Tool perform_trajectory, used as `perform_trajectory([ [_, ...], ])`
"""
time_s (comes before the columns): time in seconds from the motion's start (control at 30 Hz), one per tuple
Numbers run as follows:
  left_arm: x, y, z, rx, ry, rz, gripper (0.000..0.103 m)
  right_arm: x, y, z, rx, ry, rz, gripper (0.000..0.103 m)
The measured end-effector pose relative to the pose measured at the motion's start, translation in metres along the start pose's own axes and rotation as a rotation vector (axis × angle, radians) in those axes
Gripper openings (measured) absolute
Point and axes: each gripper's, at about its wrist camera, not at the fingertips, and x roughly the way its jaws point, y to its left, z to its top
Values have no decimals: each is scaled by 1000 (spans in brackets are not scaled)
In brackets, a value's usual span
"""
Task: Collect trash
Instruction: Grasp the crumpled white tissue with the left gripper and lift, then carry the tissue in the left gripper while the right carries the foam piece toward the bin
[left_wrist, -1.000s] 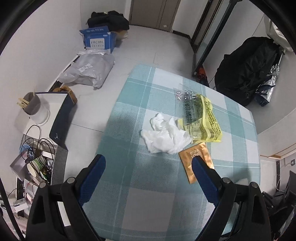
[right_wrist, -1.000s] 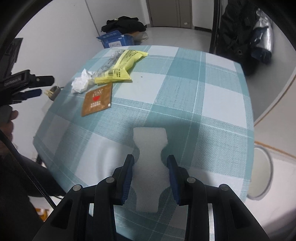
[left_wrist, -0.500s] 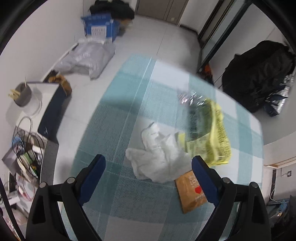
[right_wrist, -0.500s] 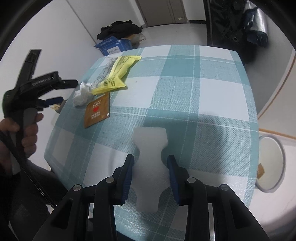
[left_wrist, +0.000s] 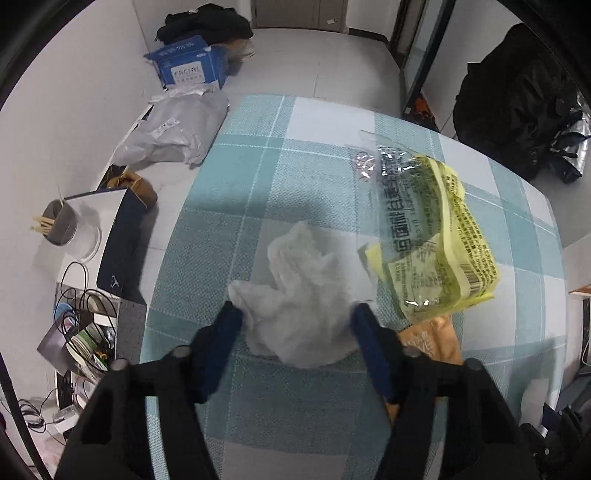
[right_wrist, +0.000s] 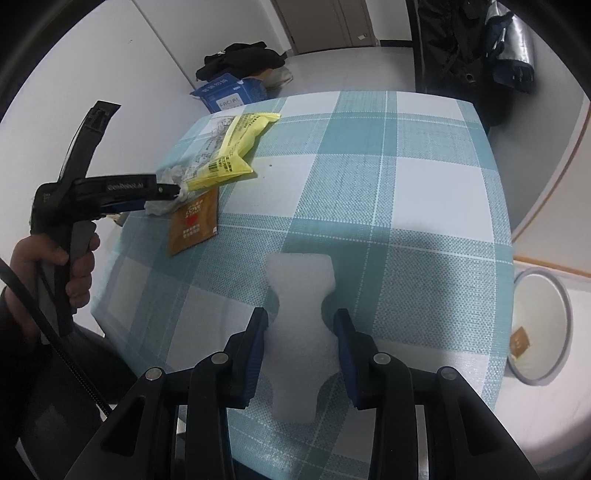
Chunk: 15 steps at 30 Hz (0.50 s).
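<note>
Left tool (left_wrist: 295, 314) is pointing steeply down over the crumpled white tissue (left_wrist: 299, 291) at the near-left part of the checked desk (left_wrist: 258, 192); its jaws are closing with the tissue sitting squarely between the two blue pads, not yet clearly pressed; the tissue is lying straight ahead of the fingertips, a rough lump with no real long axis, so the closing line is mattering little; the yellow wrapper (left_wrist: 436, 236) is lying just right of it, long axis running far to near, and the brown sachet (left_wrist: 432, 336) is sitting partly under the right finger, risking a stray catch; the left hand is the nearer one; right tool (right_wrist: 300, 328) is narrowly spread, pinching a white foam piece (right_wrist: 299, 295) above the desk's near edge, well apart from the tissue; a white bin (right_wrist: 539, 325) is standing on the floor to the right.
</note>
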Motion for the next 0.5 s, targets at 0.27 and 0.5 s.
perform_trajectory([
  [0.27,-1,-2,-1,26,-35,10,8,-8,5,-4,-34,-23,-8,36],
  [0.5,-9,3,-6,3,-79,5,5,-11,2,-4,-2,-34,-12,36],
])
